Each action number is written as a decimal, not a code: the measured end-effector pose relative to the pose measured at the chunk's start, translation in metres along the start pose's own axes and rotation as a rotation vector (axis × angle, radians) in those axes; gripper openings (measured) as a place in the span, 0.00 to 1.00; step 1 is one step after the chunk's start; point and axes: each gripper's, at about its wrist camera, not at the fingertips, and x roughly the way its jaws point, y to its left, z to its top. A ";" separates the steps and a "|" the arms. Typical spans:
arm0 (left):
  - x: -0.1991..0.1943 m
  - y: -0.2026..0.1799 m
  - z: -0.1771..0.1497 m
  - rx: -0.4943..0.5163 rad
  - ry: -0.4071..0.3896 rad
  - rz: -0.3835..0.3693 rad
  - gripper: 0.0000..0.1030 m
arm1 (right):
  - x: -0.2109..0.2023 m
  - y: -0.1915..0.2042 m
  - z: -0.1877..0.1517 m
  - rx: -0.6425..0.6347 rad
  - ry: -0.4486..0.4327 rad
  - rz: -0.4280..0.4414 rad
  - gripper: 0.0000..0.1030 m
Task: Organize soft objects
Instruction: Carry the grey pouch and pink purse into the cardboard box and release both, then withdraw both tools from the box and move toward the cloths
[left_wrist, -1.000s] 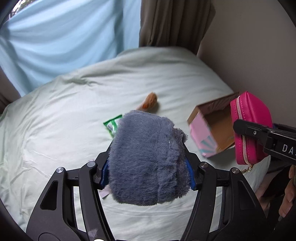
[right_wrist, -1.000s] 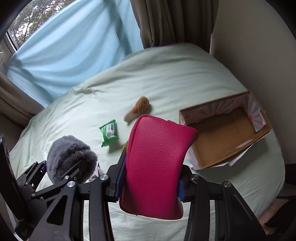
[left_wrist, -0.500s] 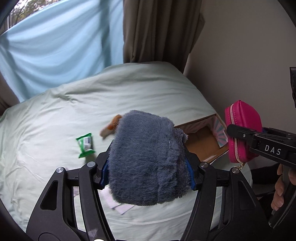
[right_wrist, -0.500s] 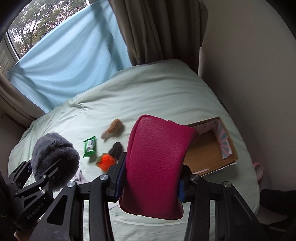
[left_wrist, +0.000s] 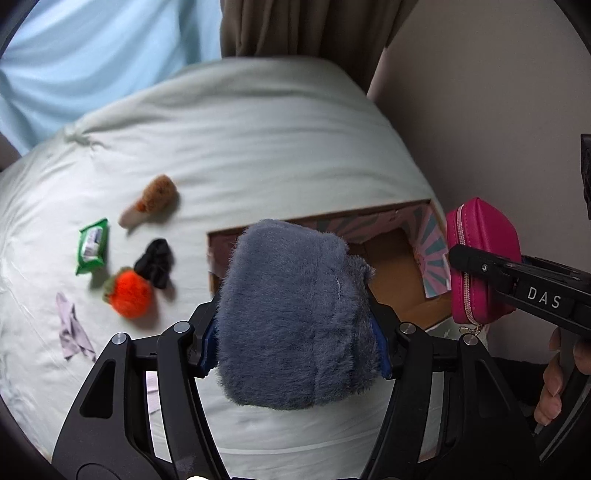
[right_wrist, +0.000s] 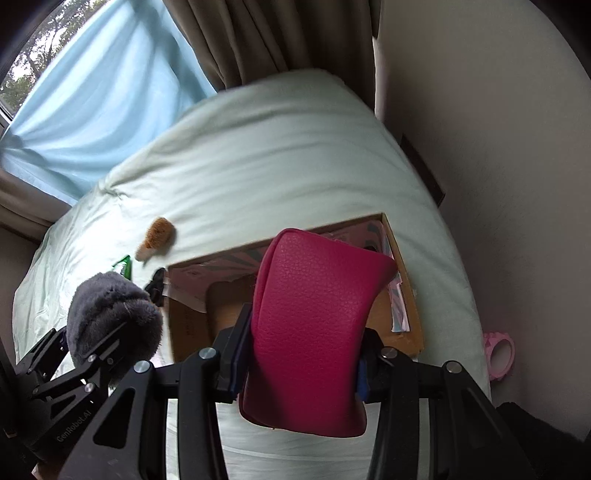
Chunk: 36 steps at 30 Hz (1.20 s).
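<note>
The left gripper (left_wrist: 295, 325) is clamped on a grey furry pouch (left_wrist: 295, 314), which fills the lower centre of the left wrist view and is pinched between the blue pads at both sides. The right gripper (right_wrist: 299, 354) is closed on a pink zip pouch (right_wrist: 314, 332), held in the lower centre of its own view and seen at the right edge of the left view. Both loads are carried above an open cardboard box (right_wrist: 404, 280) that rests on the pale bedcover (left_wrist: 240, 140) at mid-frame, its brown floor showing and appearing bare.

The step in hand is judged to be the carry to the box, with release not yet made. For the next move, each pouch would need to be lowered within the box walls before the jaws are parted, and the two grippers kept apart so that neither pouch is knocked.

On the left of the left view, other items are left lying on the cover: a brown plush piece (left_wrist: 155, 195), a green packet (left_wrist: 92, 245), a black soft item (left_wrist: 157, 262), an orange plush (left_wrist: 129, 297) and a lilac cloth (left_wrist: 70, 326).
</note>
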 end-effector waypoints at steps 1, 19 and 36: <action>0.014 -0.003 0.000 0.003 0.022 0.005 0.58 | 0.009 -0.005 0.002 0.001 0.015 0.004 0.40; 0.147 -0.040 -0.002 0.099 0.216 0.081 1.00 | 0.126 -0.028 0.029 -0.089 0.168 0.052 0.53; 0.109 -0.064 -0.016 0.176 0.203 0.107 1.00 | 0.094 -0.028 0.014 -0.072 0.105 0.062 1.00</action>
